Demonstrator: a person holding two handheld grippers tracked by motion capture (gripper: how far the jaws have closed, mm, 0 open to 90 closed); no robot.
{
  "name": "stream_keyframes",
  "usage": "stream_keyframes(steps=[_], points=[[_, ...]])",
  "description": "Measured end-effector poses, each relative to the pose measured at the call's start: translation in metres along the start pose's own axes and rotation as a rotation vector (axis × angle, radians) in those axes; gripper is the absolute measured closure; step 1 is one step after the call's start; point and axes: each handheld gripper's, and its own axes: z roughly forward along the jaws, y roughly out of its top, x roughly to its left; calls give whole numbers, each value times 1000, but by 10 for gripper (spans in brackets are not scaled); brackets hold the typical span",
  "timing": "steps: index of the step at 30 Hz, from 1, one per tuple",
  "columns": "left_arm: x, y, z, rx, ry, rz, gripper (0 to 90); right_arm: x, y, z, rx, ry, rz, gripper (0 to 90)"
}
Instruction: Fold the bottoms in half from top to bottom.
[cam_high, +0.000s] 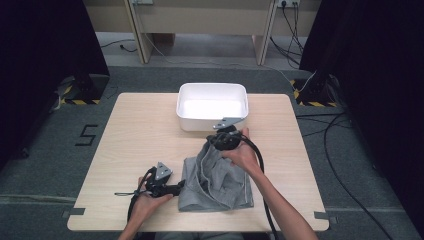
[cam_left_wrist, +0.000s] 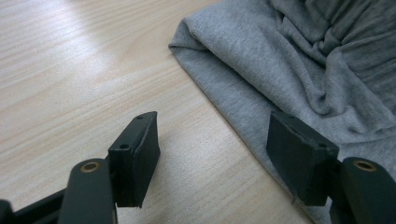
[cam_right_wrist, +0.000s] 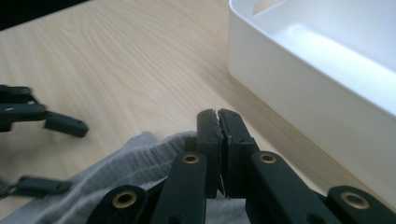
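A crumpled grey cloth (cam_high: 217, 180) lies on the near half of the wooden table (cam_high: 140, 135). My left gripper (cam_high: 180, 188) rests low at the cloth's left edge. In the left gripper view it (cam_left_wrist: 212, 154) stands open: one pad is over bare wood, the other over the cloth (cam_left_wrist: 280, 60). My right gripper (cam_high: 215, 141) is at the cloth's far end, close to the white bin (cam_high: 212, 86). In the right gripper view it (cam_right_wrist: 218, 121) has its pads pressed together just above the cloth (cam_right_wrist: 135, 158), and I see no fabric between them.
The white bin (cam_right_wrist: 299, 84) stands close to the right of the right gripper's jaws, with nothing showing inside it. The left gripper (cam_right_wrist: 77, 157) shows far off in the right gripper view. Cables trail from both grippers toward the table's near edge.
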Motion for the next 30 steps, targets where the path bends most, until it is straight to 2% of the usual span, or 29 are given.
stream_keyframes(steps=[4, 7, 9, 11, 14, 21, 25, 30], points=[[0, 0, 0, -1, 0, 0, 333, 12, -17, -45, -84, 17, -42, 900], [0, 0, 0, 0, 0, 0, 333, 23, -32, -73, -112, 13, -68, 900], [0, 0, 0, 0, 0, 0, 333, 27, -43, -86, -100, 18, -73, 900], [0, 0, 0, -2, 0, 1, 335, 22, -47, -91, -107, -9, -49, 846], [0, 0, 0, 0, -1, 2, 339, 10, -41, -85, -128, -20, 36, 775], [0, 0, 0, 0, -2, 3, 341, 10, -13, -40, -93, -22, 53, 712], [0, 0, 0, -1, -2, 3, 342, 9, -3, -21, -72, -33, 69, 698], [0, 0, 0, 0, -2, 4, 341, 5, 3, 3, -18, -37, 96, 660]])
